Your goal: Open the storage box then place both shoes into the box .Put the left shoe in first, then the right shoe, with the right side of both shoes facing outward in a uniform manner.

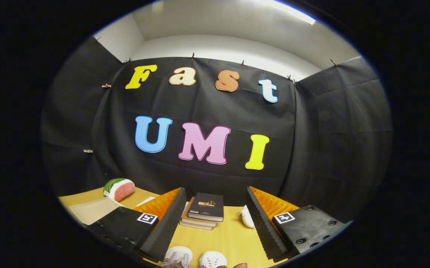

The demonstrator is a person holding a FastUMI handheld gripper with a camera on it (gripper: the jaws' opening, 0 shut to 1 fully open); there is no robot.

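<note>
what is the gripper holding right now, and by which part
Nothing is held. The gripper is open, its fingers spread wide with bare wooden table between them; the stack of dark-covered books lies beyond them, untouched.

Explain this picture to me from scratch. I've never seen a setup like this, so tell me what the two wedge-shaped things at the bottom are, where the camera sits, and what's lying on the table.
The camera rides on a hand-held gripper, a two-finger tool that a person carries; there is no robot arm. It looks forward along the tool, and its fisheye lens bends the scene into a round image. The two wedges are the gripper's fingers. They stand wide apart and hold nothing.

Below them is a wooden table. Between the fingers, further off, lies a small stack of books. Closest to the camera sit the tops of two white shoes, cut off by the picture's edge. Another white object peeks out beside one finger; I cannot tell what it is. Off to the side rests a watermelon-slice toy and a flat piece of cardboard. Black cloth walls the booth.
</note>
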